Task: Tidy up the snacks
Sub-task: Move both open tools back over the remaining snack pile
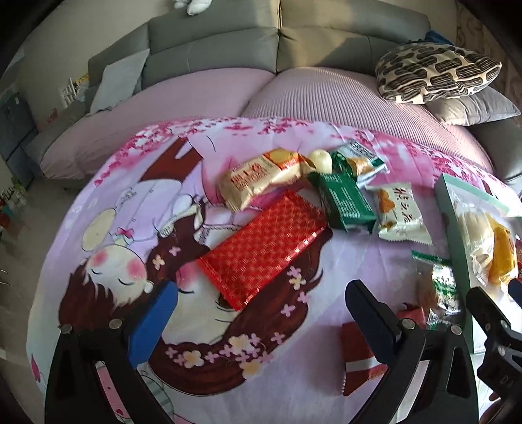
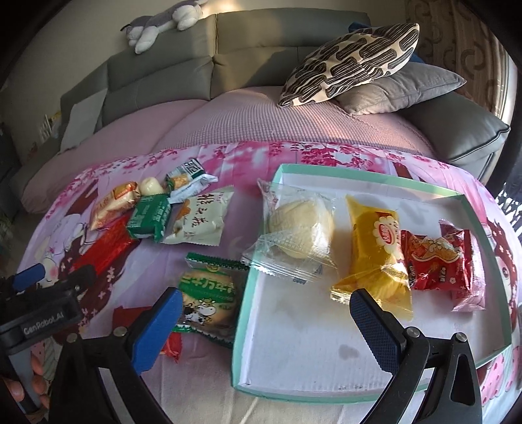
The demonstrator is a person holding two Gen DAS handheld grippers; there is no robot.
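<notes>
A shallow white tray with a mint rim lies on the pink cartoon cloth; it holds a clear-wrapped bun, a yellow cake pack and a red pack. My right gripper is open and empty, hovering over the tray's near left part. My left gripper is open and empty above the cloth, just short of a long red foil pack. Loose snacks lie beyond it: a cream pack, a green pack, a white pack. A green-and-white cracker pack lies by the tray's left wall.
A small red pack lies near the left gripper's right finger. The tray's edge shows at the right of the left wrist view. Behind the cloth stands a grey sofa with a patterned cushion and a plush toy.
</notes>
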